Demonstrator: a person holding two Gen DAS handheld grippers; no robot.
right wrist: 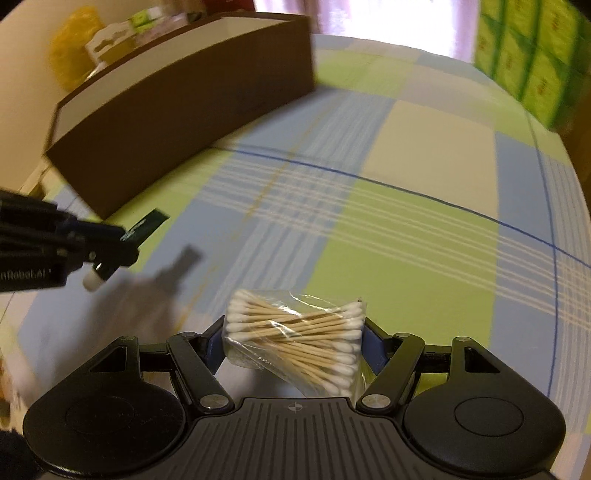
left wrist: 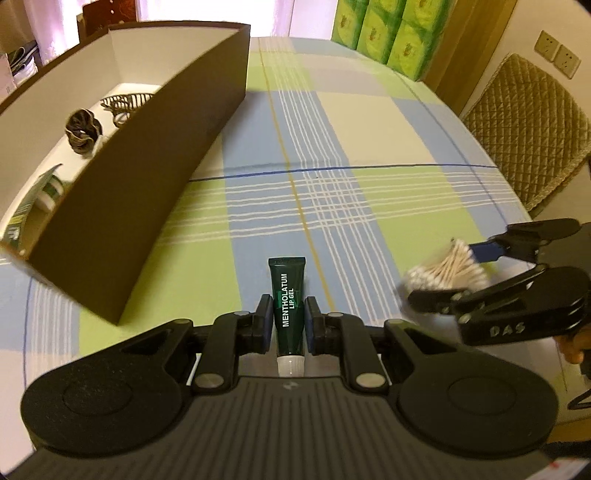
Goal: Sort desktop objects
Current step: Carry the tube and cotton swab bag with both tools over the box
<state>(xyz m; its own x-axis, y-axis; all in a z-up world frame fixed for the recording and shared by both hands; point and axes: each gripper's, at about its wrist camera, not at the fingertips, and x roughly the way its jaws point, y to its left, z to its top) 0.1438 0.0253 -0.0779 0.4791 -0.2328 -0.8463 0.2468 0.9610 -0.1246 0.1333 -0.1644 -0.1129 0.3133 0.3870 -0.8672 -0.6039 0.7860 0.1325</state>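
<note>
Tools level above tablecloth (left wrist: 369, 122): left tool (left wrist: 287, 314) clamping lip gel tube (left wrist: 287, 295), right tool (right wrist: 293, 338) clamping cotton swabs (right wrist: 295, 339).

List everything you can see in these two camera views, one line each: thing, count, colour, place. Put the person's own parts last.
Lip gel tube: one, dark green with white cap, held in left tool.
Cotton swab packet: one, clear wrap, white tips, held in right tool.
Box: one, brown outside, white inside, on table's left.
Scrunchie: one, dark, inside box.
Hair claw: one, dark, inside box.
Tablecloth: one, green, blue, cream plaid.
Chair: one, tan quilted, right of table.
Green packs: several, stacked beyond table.
Left tool: black.
Right tool: black.
</note>
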